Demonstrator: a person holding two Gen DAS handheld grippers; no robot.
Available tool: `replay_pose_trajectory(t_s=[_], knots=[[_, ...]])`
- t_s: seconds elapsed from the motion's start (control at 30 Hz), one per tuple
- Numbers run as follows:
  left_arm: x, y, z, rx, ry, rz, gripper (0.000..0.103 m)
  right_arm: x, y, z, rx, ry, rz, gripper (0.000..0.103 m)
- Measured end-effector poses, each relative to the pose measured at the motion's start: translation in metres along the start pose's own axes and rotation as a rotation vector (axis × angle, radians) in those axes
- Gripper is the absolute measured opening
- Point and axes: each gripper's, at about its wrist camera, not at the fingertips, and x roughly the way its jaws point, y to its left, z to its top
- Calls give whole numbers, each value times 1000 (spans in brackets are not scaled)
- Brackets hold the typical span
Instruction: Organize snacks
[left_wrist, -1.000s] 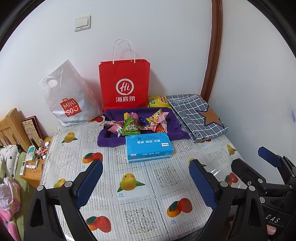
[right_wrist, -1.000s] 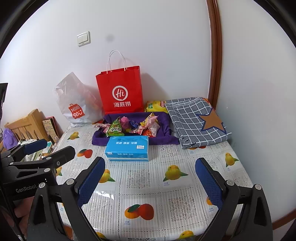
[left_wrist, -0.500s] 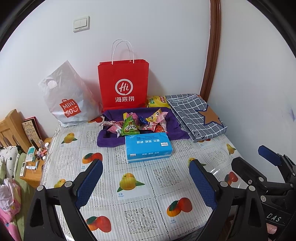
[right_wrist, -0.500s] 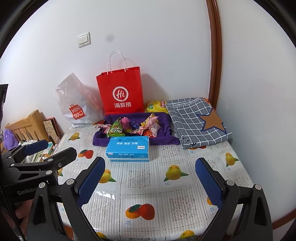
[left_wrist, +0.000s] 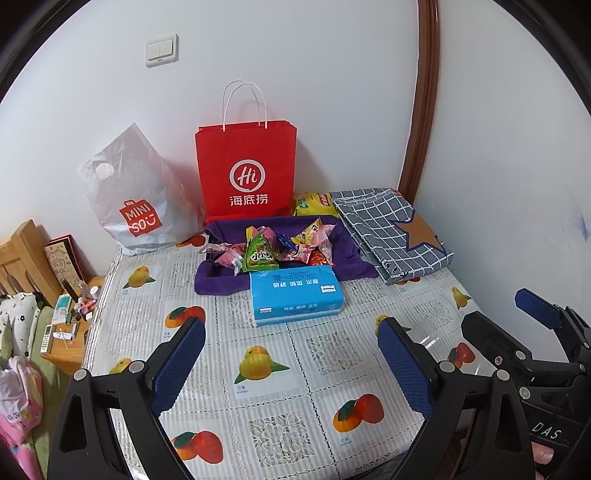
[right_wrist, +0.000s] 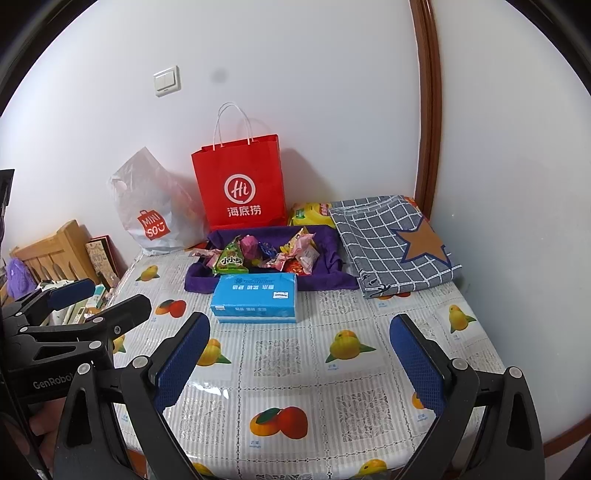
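1. Left tongs (left_wrist: 290, 360) at 6 o'clock in the left wrist view, spread wide, holding nothing, above the fruit-print surface (left_wrist: 266, 406).
2. Right tongs (right_wrist: 299, 354) at 6 o'clock in the right wrist view, likewise wide and empty.
3. Pile of snacks (left_wrist: 280, 247) at 12 o'clock from the tongs, lying on a purple cloth (left_wrist: 221, 282) toward the far wall.
4. Blue tissue pack (left_wrist: 295, 295) touching the cloth's near edge.
5. Red paper bag (left_wrist: 245, 173) upright behind the cloth; grey plastic bag (left_wrist: 136, 199) at 10 o'clock.
6. Folded checked fabric (left_wrist: 391, 229) with a brown star at 2 o'clock, beside a yellow packet (left_wrist: 314, 203).
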Motion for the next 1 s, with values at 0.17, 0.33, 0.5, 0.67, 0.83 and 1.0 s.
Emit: replay_pose_trajectory(t_s=[0.17,0.33,0.5,0.67,0.83,1.0], knots=[[0,0,1,1,-1,2,95,-1,0,0,-2,-3,2,97],[-1,0,2,2,-3,3,95,-1,0,0,-4,-4,2,97],[-2,0,1,1,-3,4,95,-2,1,0,-7,-7,2,97],[-2,1,2,0,-5,4,95,-3,1,1,-10,-8,3,97],[-1,3,3,-5,-3,3,95,-4,2,0,-13,-13,6,97],[1,4,3,-4,-7,6,95,-1,3,-2,-24,-16,12,97]])
